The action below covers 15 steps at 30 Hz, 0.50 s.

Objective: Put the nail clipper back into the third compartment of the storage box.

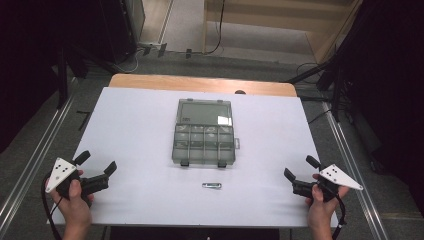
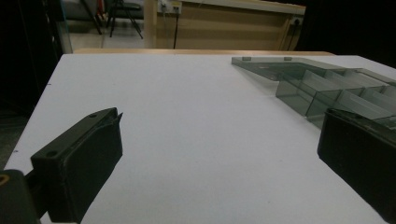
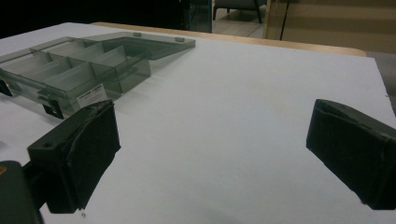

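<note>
Fingers (image 2: 79, 168) of your left gripper (image 1: 96, 169) and right gripper (image 1: 300, 169): spread, empty. Organiser box (image 1: 205, 132): mid-bench (image 1: 130, 130), lid open. Small metal piece (image 1: 212, 185): just before it, untouched. Nothing begun, by appearance.

a lab-like recording room: dark curtains (image 1: 30, 60), floor cables (image 1: 127, 62), metal rails (image 1: 30, 165).

- The open compartment box (image 1: 204, 132) sits mid-table, the main obstacle.
- Just in front of the box lies a small metal piece (image 1: 212, 185).
- Bare white tabletop (image 1: 135, 130) lies left and right of the box.
</note>
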Each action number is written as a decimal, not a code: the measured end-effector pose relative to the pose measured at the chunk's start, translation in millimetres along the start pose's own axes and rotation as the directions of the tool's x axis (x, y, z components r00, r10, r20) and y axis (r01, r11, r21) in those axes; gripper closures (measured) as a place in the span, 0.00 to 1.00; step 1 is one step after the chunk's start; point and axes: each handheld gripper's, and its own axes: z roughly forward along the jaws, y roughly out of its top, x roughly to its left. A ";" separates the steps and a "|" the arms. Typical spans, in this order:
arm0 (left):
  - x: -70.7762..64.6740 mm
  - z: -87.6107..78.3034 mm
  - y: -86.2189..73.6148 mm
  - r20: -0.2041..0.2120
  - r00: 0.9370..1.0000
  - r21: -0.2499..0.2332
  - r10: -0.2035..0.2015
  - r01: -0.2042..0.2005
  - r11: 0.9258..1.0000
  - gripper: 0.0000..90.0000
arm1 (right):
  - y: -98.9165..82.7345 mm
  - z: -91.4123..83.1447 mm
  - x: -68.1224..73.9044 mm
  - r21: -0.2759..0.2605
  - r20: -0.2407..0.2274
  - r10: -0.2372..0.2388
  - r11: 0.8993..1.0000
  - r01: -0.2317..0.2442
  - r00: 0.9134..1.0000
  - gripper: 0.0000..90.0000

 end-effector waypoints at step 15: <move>-0.3 -1.4 -1.1 -0.004 1.000 -0.005 -0.007 0.007 1.000 0.00 | 18.8 4.4 11.0 0.020 -0.052 -0.059 0.998 0.060 0.997 0.06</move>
